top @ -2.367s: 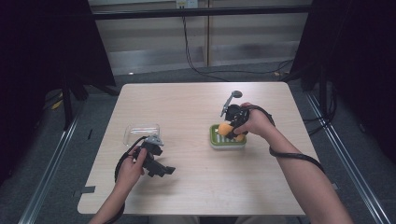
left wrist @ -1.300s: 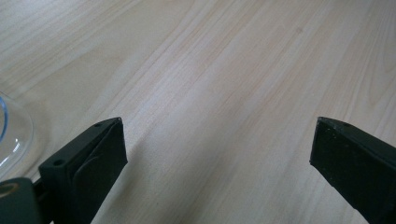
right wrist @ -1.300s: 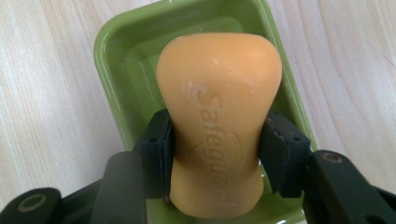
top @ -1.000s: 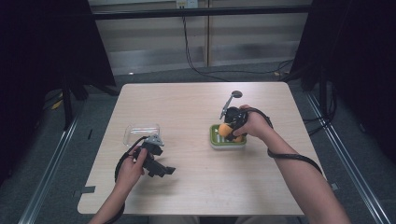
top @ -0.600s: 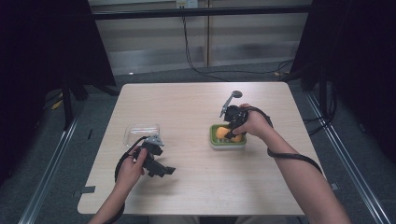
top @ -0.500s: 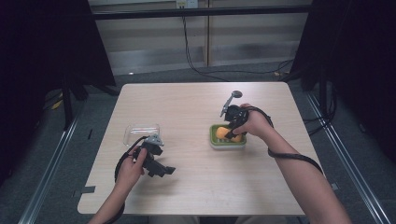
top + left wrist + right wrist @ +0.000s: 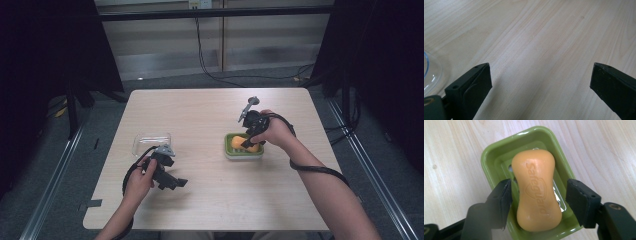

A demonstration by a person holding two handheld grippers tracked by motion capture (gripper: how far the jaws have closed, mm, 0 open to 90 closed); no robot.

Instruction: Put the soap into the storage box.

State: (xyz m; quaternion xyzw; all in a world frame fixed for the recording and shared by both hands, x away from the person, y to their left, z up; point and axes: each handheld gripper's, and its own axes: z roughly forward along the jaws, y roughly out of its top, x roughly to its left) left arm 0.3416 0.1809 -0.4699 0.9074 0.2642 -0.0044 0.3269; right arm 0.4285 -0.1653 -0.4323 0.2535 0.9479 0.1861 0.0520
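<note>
An orange bar of soap [image 7: 536, 190] lies in a green soap dish [image 7: 491, 157] on the light wooden tabletop [image 7: 210, 115], right of centre. The right gripper [image 7: 539, 195] hangs over the dish with its fingers [image 7: 504, 195] parted to either side of the bar, a small gap showing on each side. The left gripper [image 7: 540, 82] rests low over bare wood, fingers [image 7: 474, 82] spread wide and holding nothing, just beside a clear plastic container [image 7: 152, 144].
</note>
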